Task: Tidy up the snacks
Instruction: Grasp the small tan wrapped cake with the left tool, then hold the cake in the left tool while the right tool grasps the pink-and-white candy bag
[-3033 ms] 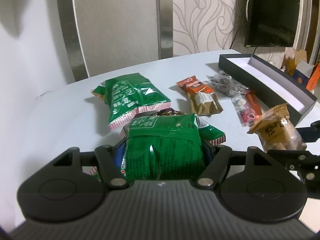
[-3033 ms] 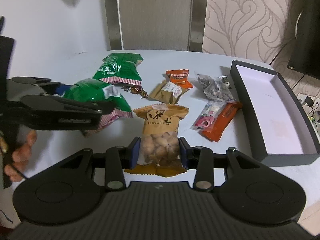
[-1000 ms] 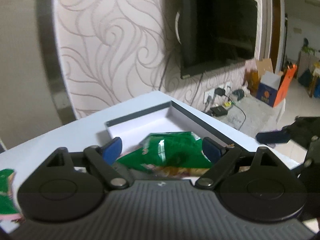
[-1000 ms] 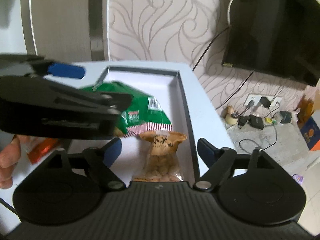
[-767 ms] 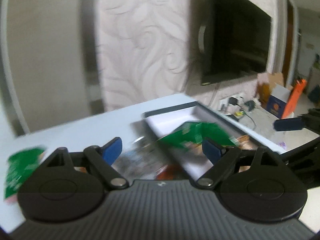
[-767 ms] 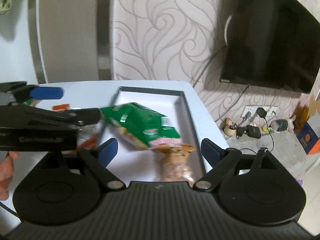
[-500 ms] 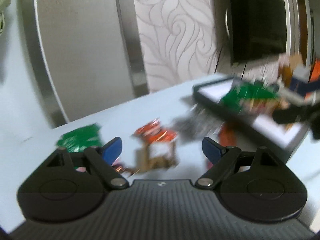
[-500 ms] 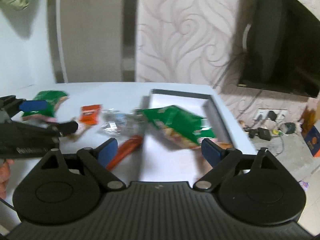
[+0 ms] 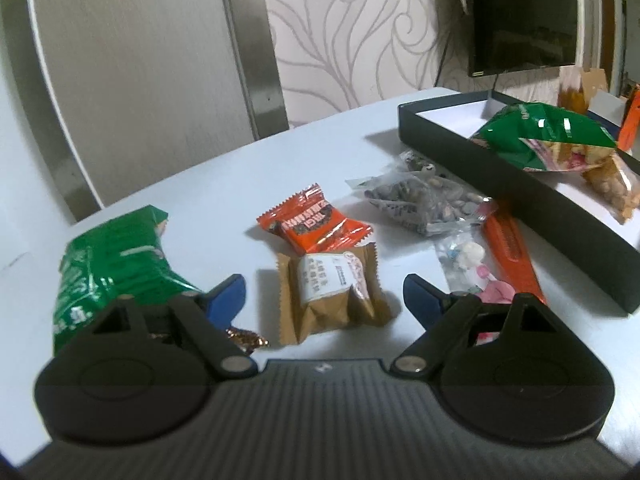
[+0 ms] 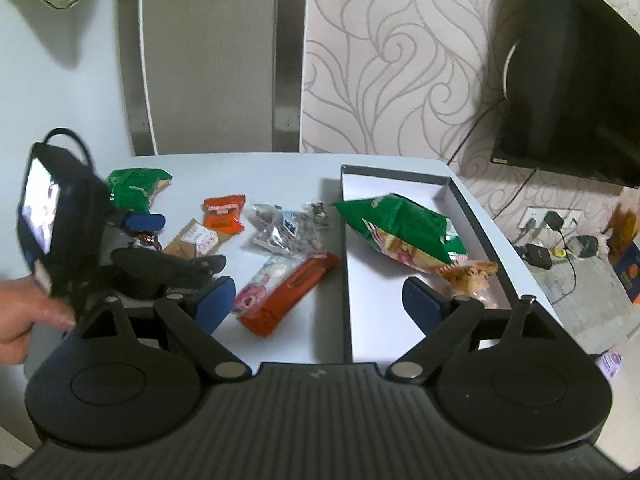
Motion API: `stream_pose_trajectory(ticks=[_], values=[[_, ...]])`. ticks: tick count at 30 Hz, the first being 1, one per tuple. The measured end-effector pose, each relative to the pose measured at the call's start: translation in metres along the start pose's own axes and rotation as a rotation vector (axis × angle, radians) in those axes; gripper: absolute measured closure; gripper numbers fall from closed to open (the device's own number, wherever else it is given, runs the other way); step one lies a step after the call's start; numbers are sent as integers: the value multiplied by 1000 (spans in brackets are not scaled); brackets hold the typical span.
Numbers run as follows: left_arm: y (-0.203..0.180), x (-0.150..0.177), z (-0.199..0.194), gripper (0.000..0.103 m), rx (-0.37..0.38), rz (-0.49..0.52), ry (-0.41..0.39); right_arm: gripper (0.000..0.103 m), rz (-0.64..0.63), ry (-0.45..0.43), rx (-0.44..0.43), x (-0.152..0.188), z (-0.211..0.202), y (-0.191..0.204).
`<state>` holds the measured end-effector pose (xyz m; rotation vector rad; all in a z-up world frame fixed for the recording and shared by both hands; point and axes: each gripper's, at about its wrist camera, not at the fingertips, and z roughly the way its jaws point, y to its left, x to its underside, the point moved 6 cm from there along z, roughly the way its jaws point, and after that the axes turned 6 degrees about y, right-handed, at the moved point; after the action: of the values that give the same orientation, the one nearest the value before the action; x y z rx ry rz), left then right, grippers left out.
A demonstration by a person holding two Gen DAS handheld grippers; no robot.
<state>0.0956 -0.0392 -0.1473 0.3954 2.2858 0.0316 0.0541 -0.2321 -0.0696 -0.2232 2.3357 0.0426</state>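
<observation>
Both green bag and nut pouch had moved into the box, and the left gripper and right gripper, both wide open and empty, faced the light, crinkly brown packet, best pinched across its middle.

Left tongs spread wide and empty, right tongs likewise, left hand gripping its handle

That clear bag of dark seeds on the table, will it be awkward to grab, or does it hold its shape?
Probably floppy: the clear seed bag lies crumpled and slack on the table, so it would likely sag either side of a pinch. The loose seeds inside look free to shift, so its weight may slide around. Its glossy film might be a bit slippery.
</observation>
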Motion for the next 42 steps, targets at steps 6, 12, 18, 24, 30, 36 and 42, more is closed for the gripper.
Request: stream_pose_trajectory(ticks=[6,12,18,24,30,36,42], values=[[-1,-4,4,61,9,5,13,11,-15,-3,1,-4,2,-1],[19,20,-19,61,-2,-53,31,35,-61,47,-88,-17,33,26],[35,38,-35,60,12,-87,45,52,-30,137,-125,-13,85,42],[37,39,-33,58,15,-79,64,54,-85,162,-68,-18,123,56],[38,39,-32,58,18,-86,65,45,-57,183,-84,-18,146,56],[39,39,-30,57,16,-91,63,16,-37,199,-105,-15,154,45],[38,38,-30,57,13,-87,63,31,-80,168,-133,-10,147,54]])
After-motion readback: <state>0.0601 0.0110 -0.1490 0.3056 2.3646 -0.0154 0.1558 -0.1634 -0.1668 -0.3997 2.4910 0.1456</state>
